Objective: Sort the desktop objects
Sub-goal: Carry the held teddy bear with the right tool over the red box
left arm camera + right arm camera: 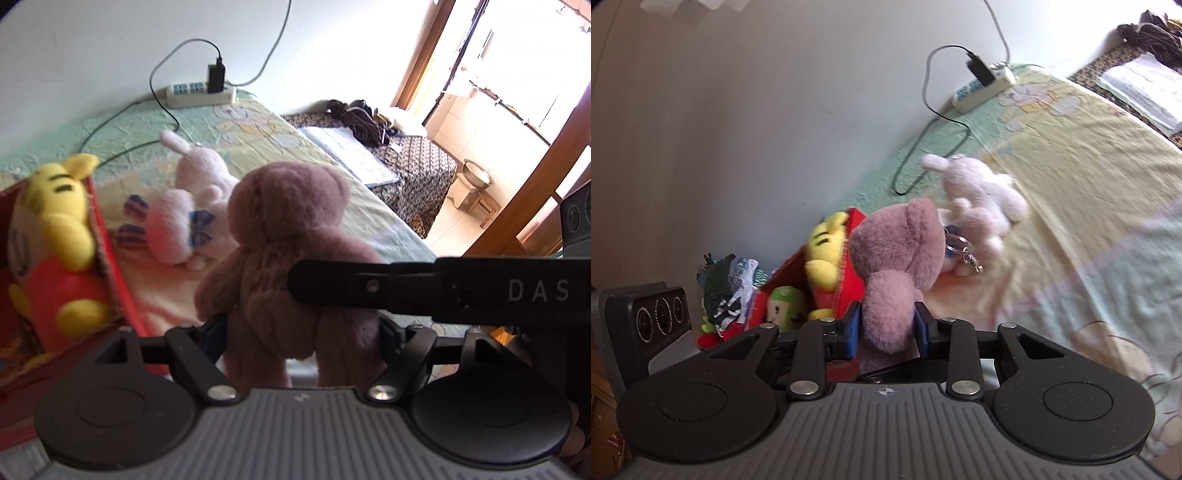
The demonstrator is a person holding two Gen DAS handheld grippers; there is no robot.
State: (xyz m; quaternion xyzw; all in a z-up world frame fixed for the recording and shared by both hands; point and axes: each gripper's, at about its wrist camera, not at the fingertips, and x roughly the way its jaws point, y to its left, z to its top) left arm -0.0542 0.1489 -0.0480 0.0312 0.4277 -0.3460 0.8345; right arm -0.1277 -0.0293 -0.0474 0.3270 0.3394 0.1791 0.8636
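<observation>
A mauve teddy bear (288, 236) stands upright between the blue pads of my left gripper (303, 332), which is shut on its legs. My right gripper (887, 328) is shut on a limb of the same bear (897, 251); one of its black fingers (332, 284) reaches across the bear from the right in the left wrist view. A red box (110, 266) at the left holds a yellow plush (55, 229) and a green plush (786, 302). A pale pink rabbit plush (195, 206) lies on the yellow-green sheet (1071, 177) just behind the bear.
A white power strip (201, 94) with a black charger and trailing cables lies by the wall. A metal keyring (964, 251) rests beside the rabbit. Striped clothes (727, 291) are heaped left of the box. A patterned bed (417, 162) and stool stand beyond the sheet's right edge.
</observation>
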